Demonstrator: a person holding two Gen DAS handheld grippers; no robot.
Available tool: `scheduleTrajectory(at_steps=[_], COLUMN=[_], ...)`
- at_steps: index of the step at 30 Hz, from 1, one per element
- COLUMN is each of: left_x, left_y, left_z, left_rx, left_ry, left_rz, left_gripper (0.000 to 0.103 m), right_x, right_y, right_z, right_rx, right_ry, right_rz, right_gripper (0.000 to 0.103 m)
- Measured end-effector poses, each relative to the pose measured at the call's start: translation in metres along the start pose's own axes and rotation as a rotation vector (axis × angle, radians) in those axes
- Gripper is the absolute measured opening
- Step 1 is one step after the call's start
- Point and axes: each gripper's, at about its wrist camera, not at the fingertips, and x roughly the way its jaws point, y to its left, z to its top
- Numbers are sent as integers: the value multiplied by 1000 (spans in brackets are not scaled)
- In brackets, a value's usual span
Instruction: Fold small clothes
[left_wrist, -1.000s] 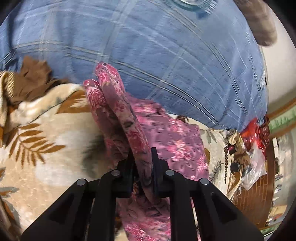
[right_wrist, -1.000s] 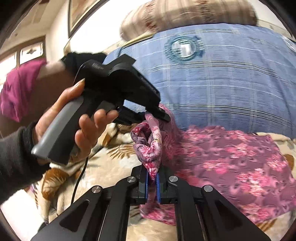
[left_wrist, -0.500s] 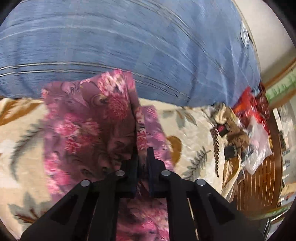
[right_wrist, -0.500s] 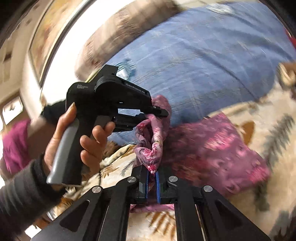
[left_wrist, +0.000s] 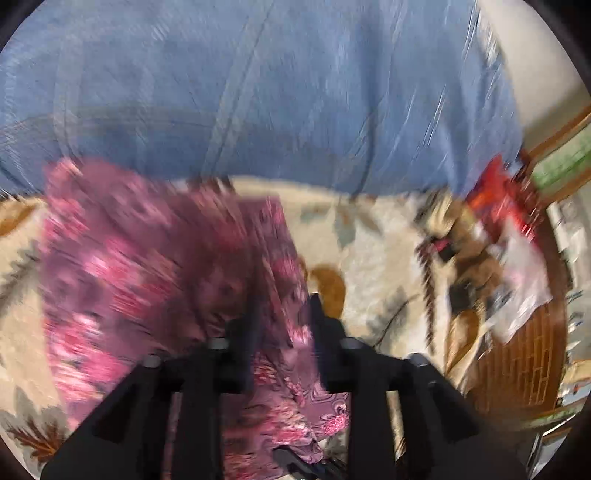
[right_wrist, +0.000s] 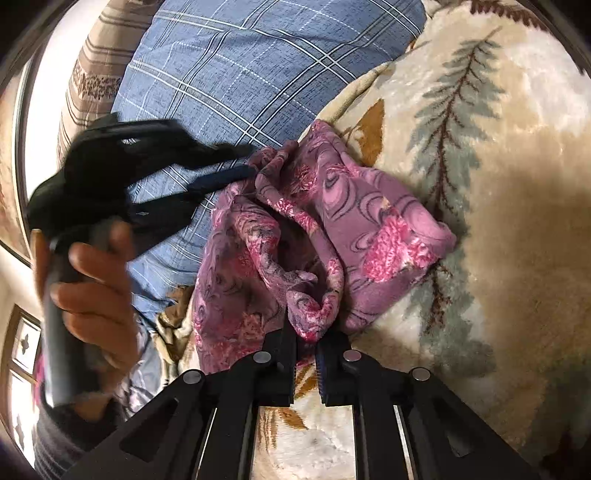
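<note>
A small purple garment with pink flowers (left_wrist: 147, 266) lies folded over on a cream leaf-patterned blanket (left_wrist: 376, 258). In the blurred left wrist view my left gripper (left_wrist: 284, 314) has its jaws parted, with a fold of the garment standing between them. In the right wrist view the garment (right_wrist: 332, 221) is bunched, and my right gripper (right_wrist: 306, 332) is nearly shut on its near edge. The left gripper (right_wrist: 236, 162) also shows there, held in a hand, its tips at the garment's far edge.
A blue checked pillow (left_wrist: 258, 92) lies behind the garment, and shows in the right wrist view (right_wrist: 240, 66) too. A striped brown cushion (right_wrist: 92, 74) is beyond it. A red packet and clutter (left_wrist: 495, 229) sit at the blanket's right edge beside a wooden frame (left_wrist: 524, 354).
Both grippers have carried the lifted garment edge over to the right and down onto the rest of the garment. The left jaws have parted; they were clamped on the fold before.
</note>
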Motion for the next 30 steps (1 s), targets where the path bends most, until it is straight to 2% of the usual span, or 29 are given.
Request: scheduleTrajectory(at_steps=[1, 2, 3, 5, 7, 8, 9, 11, 14, 16, 17, 18, 19, 20, 21, 22, 23, 25, 26, 28, 30], left_x=[-13, -31, -43, -57, -59, -57, -54, -43, -30, -24, -22, -21, -22, -24, -26, -28, -32, -34, -35, -28, -11], left_y=[8, 22, 35, 65, 100, 122, 135, 158, 166, 163, 161, 158, 155, 150, 146, 143, 141, 138, 135, 128, 120], left_z=[3, 5, 4, 2, -7, -15, -21, -36, -53, -59, -60, -62, -62, -61, -61, -61, -60, -59, -60, -62, -64], left_rx=[-8, -22, -30, -47, -94, -152, -197, -288, -320, -318, -316, -312, -303, -284, -276, -274, -277, -273, -266, -243, -210], left_ry=[-36, -90, -121, -135, -118, -104, -93, -60, -28, -9, 0, 3, -2, -12, -21, -33, -52, -75, -87, -87, -49], left_rz=[4, 24, 46, 95, 123, 116, 94, 15, -30, -59, -74, -87, -89, -87, -88, -93, -112, -128, -111, -57, 8], left_gripper=[58, 68, 68, 68, 68, 68, 68, 68, 68, 68, 68, 68, 68, 68, 68, 68, 68, 68, 68, 68, 68], right_x=[-5, -11, -19, -48, -63, -59, -51, -17, 42, 82, 99, 104, 105, 104, 101, 96, 85, 73, 72, 82, 102], right_y=[3, 6, 9, 20, 29, 32, 33, 37, 41, 49, 52, 55, 65, 75, 91, 100, 107, 108, 105, 92, 68], right_z=[0, 0, 1, 6, 23, 36, 51, 84, 113, 121, 119, 114, 110, 108, 106, 106, 110, 125, 132, 147, 154], right_rx=[-7, -10, -14, -48, -86, -89, -93, -106, -103, -128, -149, -169, -220, -286, -395, -451, -498, -479, -464, -431, -387], right_ry=[-13, -32, -69, -214, -330, -328, -301, -193, -29, 73, 136, 159, 143, 142, 139, 107, 58, -1, -12, -2, 51], right_rz=[-18, -24, -21, -24, -13, -3, 9, 26, 29, -19, -40, -58, -58, -37, -69, -99, -90, -94, -103, -169, -241], right_gripper=[16, 18, 21, 28, 52, 69, 69, 69, 68, 69, 68, 62, 54, 18, 9, 9, 8, 8, 8, 8, 8])
